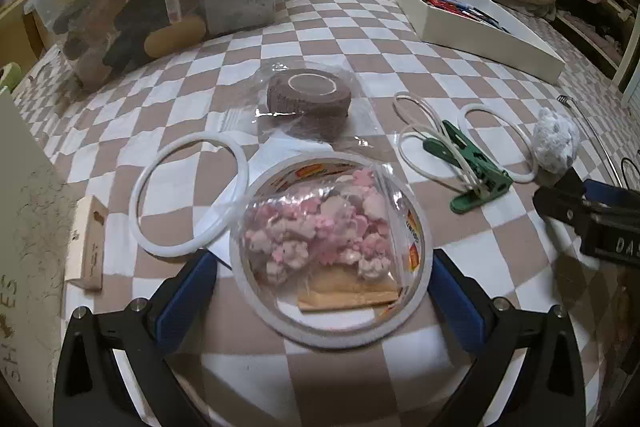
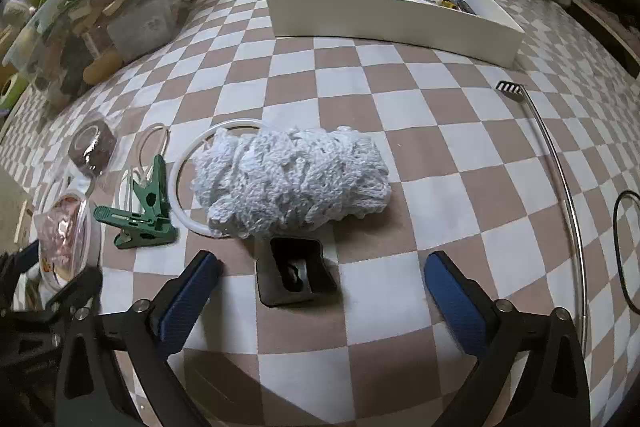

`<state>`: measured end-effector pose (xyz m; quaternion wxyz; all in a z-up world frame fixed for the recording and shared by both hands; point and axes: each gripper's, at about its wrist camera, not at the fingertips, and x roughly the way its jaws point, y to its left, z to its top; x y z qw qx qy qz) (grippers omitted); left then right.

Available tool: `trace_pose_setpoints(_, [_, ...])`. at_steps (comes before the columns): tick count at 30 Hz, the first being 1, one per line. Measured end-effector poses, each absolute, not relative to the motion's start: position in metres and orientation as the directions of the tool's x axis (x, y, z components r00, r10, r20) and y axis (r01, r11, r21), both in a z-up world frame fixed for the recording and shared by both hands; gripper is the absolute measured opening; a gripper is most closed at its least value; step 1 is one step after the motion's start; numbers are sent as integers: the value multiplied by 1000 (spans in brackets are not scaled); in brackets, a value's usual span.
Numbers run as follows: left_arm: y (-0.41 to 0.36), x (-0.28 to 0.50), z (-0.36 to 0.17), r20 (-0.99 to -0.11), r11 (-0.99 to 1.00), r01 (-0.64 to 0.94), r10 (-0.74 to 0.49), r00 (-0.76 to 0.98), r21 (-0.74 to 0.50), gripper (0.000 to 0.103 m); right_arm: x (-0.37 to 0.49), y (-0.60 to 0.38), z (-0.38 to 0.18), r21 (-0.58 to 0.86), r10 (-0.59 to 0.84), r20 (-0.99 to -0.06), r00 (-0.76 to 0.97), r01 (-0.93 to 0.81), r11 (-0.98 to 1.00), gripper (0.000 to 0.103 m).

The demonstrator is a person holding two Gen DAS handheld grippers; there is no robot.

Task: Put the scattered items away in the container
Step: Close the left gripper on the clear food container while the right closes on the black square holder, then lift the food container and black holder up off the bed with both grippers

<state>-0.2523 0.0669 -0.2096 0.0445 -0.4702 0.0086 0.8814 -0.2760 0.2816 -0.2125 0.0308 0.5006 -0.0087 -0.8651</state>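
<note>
My left gripper (image 1: 324,291) stands spread wide around the tape roll (image 1: 331,251), a clear bag of pink bits lying on top of it; my pads sit at either side without visibly pressing. It lies dead ahead, low centre of the left view. My right gripper (image 2: 320,287) gapes with nothing in it, the small black holder (image 2: 295,275) between its fingers and the white yarn bundle (image 2: 292,183) just beyond, long axis running left to right. The white tray (image 2: 384,19) sits upper right. Only the right view shows the holder and tray contents plainly.
</note>
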Motion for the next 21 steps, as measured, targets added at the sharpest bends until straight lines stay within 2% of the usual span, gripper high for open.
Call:
trace_pose_setpoints(1, [66,-252,-209,-828,-996,-87,74,-556,-30,103,-275,280,-211,42,-63,-863,-501,53,-998,92])
trace_pose_setpoints(2, [66,-251,-208,-824,-996,-88,77,-561,-33,101,-274,279,-209,46,-71,-861,-504,61,-997,79])
trace_pose_setpoints(3, [66,-248,-207,-818,-995,-93,84,-569,-38,93,-274,279,-207,58,-86,-858,-507,71,-996,69])
trace_pose_setpoints(4, [66,-245,-205,-813,-994,-98,90,-575,-41,90,-273,278,-205,73,-105,-855,-508,81,-994,66])
trace_pose_setpoints(6, [66,-241,-203,-808,-992,-113,106,-580,-49,90,-270,278,-204,85,-122,-854,-505,96,-992,48])
trace_pose_setpoints(8, [67,-236,-202,-805,-991,-126,115,-583,-50,90,-267,276,-204,83,-127,-853,-506,110,-990,41])
trace_pose_setpoints(11, [66,-229,-199,-798,-988,-140,136,-588,-65,90,-263,277,-203,109,-153,-848,-508,115,-987,33])
trace_pose_setpoints(14, [65,-221,-191,-786,-985,-158,154,-599,-73,90,-258,278,-201,130,-175,-841,-511,122,-984,32])
trace_pose_setpoints(17, [63,-210,-177,-760,-983,-178,149,-633,-44,90,-253,280,-197,160,-201,-829,-522,123,-980,25])
trace_pose_setpoints(21, [56,-196,-155,-725,-980,-193,173,-666,-56,90,-244,282,-184,198,-232,-795,-560,122,-973,24])
